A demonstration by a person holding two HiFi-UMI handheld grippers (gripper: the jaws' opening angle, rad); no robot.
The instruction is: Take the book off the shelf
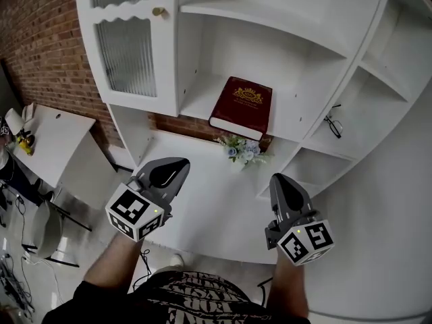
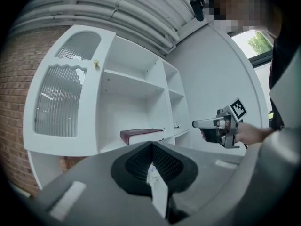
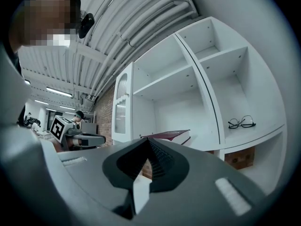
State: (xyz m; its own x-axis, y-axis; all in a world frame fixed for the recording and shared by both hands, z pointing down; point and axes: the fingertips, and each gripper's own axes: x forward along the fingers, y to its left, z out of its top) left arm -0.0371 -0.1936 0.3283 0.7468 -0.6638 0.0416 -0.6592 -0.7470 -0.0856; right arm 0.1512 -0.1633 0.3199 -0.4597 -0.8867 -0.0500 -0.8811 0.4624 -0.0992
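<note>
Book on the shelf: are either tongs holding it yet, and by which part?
Nothing is held. The left tongs and right tongs are both shut and empty, short of the red book, which lies flat on the shelf, untouched.

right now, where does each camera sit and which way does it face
Head view: on the head, facing down at the book; left gripper, right gripper, forearms show.
Left gripper view: on that gripper, facing the shelf; its shut jaws show.
Right gripper view: likewise, facing shelf and glasses.
All share the book.
</note>
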